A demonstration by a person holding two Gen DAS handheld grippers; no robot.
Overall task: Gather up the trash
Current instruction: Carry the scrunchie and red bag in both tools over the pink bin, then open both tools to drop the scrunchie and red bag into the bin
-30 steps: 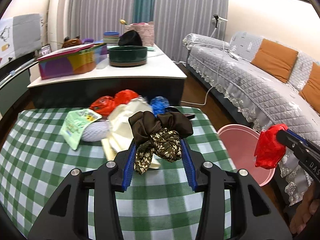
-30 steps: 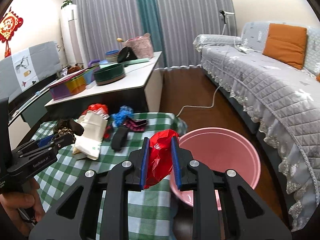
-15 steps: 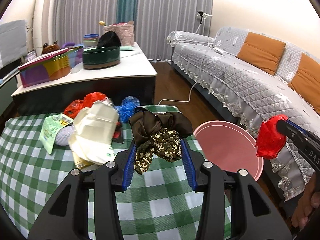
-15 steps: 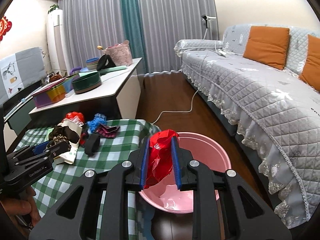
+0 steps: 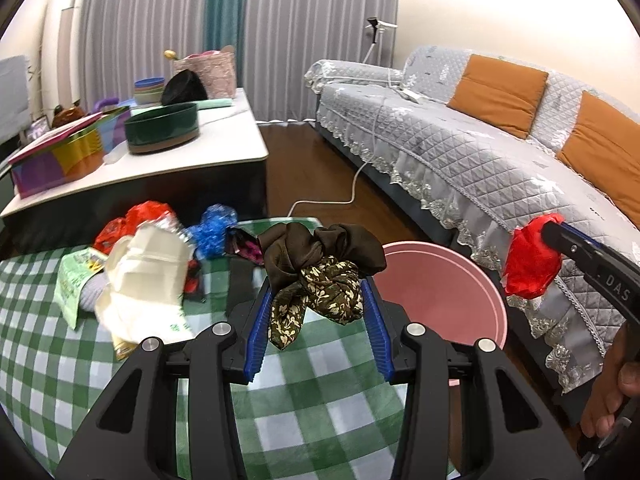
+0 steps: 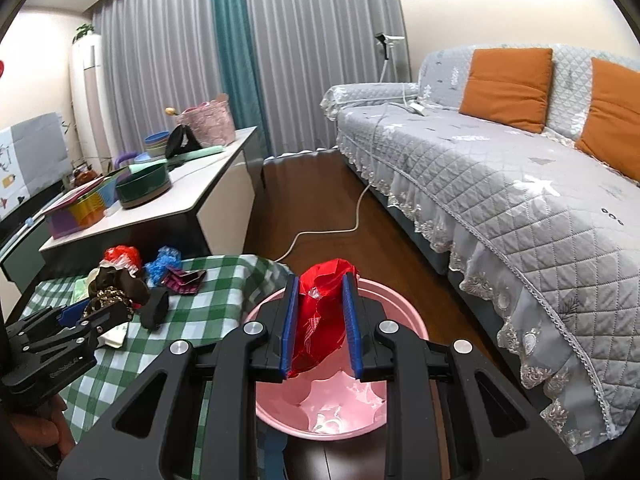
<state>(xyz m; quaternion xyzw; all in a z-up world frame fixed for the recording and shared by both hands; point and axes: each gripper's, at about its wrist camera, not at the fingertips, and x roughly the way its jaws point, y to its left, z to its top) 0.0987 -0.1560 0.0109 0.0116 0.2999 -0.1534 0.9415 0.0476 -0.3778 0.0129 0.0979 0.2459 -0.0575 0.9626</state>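
The right tongs grip a red wrapper directly above the pink bin, which looks nearly bare inside. The left tongs clamp a brown scrunchie over the checked tabletop. Most remains: the litter pile (bags, wrappers) awaits collection.

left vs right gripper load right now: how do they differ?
The left gripper holds a brown scrunchie, soft bunched fabric with a floral part; the right gripper holds a red wrapper, shiny crinkled plastic. The scrunchie hangs above the green checked tablecloth, beside the pink bin; the wrapper is directly over the bin's opening. The scrunchie bulges above its jaws; the wrapper sits mostly between them. Both are clamped and off the table.
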